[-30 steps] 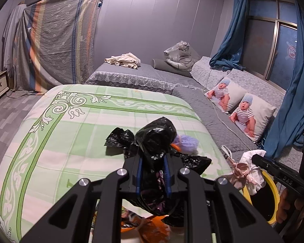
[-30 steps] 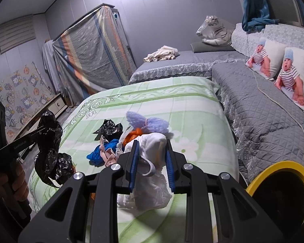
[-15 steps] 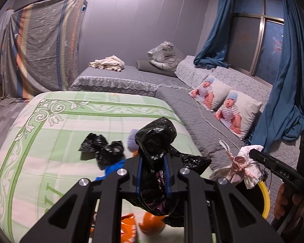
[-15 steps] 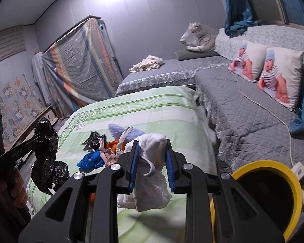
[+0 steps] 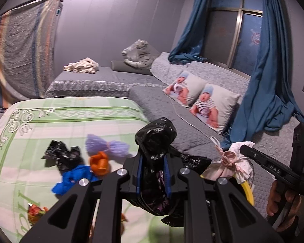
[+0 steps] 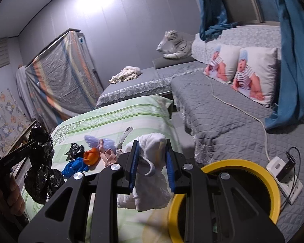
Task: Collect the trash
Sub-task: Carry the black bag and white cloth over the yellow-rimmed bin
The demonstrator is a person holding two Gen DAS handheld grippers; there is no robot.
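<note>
Left tongs (image 5: 153, 174) clamping black bag (image 5: 155, 141), right tongs (image 5: 245, 151) lettered "DAS"

walls: plain grey panels (image 5: 115, 20), glare at 12 | window: dark metal-framed panes (image 5: 239, 40) at 2, blue curtains (image 5: 269, 77) | furniture: grey quilted L-shaped sofa (image 6: 218, 109) at 3, striped-sheet-draped cabinet (image 6: 64, 70) at 10

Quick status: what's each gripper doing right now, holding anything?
Left gripper: shut on the black plastic bag.
Right gripper: shut on the white crumpled bundle, beside the yellow-rimmed bin.
</note>
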